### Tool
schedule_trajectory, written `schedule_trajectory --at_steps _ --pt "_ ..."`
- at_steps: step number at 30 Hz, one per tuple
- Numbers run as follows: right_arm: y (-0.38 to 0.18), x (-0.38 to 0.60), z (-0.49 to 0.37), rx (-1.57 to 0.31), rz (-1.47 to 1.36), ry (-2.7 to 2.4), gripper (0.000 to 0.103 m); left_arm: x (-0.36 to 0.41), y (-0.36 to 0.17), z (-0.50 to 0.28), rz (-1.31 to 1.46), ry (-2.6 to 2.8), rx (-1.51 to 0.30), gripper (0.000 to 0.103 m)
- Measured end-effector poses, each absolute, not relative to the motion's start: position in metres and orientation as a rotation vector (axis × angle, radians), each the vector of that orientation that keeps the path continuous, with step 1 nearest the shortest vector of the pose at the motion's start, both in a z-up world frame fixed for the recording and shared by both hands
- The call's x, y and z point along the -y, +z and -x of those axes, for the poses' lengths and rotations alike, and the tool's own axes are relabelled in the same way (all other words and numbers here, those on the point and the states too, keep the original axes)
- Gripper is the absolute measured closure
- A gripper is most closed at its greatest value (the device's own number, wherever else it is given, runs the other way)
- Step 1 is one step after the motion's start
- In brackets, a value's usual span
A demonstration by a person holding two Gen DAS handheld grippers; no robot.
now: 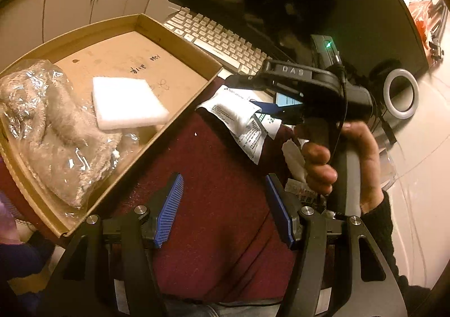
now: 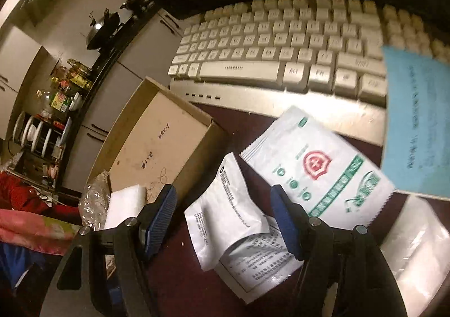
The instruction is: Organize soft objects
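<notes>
Left wrist view: the left gripper (image 1: 223, 208) hovers with jaws released over the maroon surface (image 1: 213, 165); the cardboard box (image 1: 180, 104) holds a bagged towel (image 1: 53, 134) and foam pad (image 1: 126, 103).

Right wrist view: the right gripper (image 2: 223, 222), jaws spread and empty, straddles a white pouch (image 2: 225, 215); closing could also catch the leaflet (image 2: 261, 260) beneath. A keyboard (image 2: 281, 55) and kitchen cabinets lie behind.

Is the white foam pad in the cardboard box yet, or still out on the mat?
In. The foam pad lies on the floor of the cardboard box, beside the bagged plush.
</notes>
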State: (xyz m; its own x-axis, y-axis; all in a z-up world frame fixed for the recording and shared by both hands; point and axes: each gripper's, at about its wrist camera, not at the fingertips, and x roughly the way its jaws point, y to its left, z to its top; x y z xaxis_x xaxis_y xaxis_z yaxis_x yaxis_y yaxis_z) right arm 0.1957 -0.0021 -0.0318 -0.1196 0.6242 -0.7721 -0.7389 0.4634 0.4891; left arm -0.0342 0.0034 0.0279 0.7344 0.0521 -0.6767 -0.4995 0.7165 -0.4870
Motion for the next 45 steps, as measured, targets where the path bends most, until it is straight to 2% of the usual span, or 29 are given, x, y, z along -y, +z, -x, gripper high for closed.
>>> schedule_trajectory --at_steps 2,5,6,9,11,13,14,20,29,30,31,34,38,45 --pt "-0.028 -0.001 -0.186 -1.195 0.178 1.174 0.039 -0.006 0.028 0.035 0.720 0.336 -0.682 0.043" --pt "-0.032 -0.007 -0.180 -1.192 0.242 1.161 0.060 -0.007 0.025 0.035 0.732 0.333 -0.683 0.043" --pt "-0.035 -0.009 -0.180 -1.190 0.266 1.142 0.072 -0.007 0.025 0.034 0.734 0.330 -0.686 0.043" --pt "-0.038 -0.005 -0.178 -1.179 0.264 1.148 0.074 -0.005 0.023 0.033 0.730 0.321 -0.692 0.043" --pt "-0.034 0.002 -0.180 -1.168 0.215 1.163 0.080 -0.005 0.022 0.031 0.731 0.320 -0.694 0.043" --pt "-0.022 0.014 -0.179 -1.131 0.158 1.192 0.091 -0.005 0.021 0.029 0.734 0.319 -0.699 0.043" --pt "-0.017 0.019 -0.178 -1.110 0.143 1.187 0.093 -0.004 0.021 0.028 0.733 0.319 -0.699 0.043" --pt "0.010 0.079 -0.187 -1.008 -0.041 1.164 0.093 0.000 0.024 0.005 0.678 0.299 -0.738 0.043" --pt "0.022 0.142 -0.189 -0.891 -0.202 1.000 0.093 -0.016 0.004 -0.088 0.614 0.292 -0.835 0.044" --pt "0.020 0.145 -0.188 -0.889 -0.206 0.995 0.093 -0.017 0.000 -0.095 0.607 0.318 -0.859 0.054" --pt "0.019 0.145 -0.187 -0.892 -0.206 0.997 0.093 -0.016 -0.004 -0.102 0.582 0.342 -0.888 0.069" --pt "0.016 0.146 -0.184 -0.898 -0.207 1.005 0.093 -0.008 -0.007 -0.108 0.526 0.387 -0.892 0.084" --pt "0.011 0.147 -0.180 -0.894 -0.214 1.030 0.093 -0.001 -0.006 -0.102 0.531 0.338 -0.867 0.095" --pt "0.008 0.147 -0.171 -0.910 -0.223 1.064 0.093 -0.008 0.007 -0.052 0.684 0.272 -0.759 0.097"
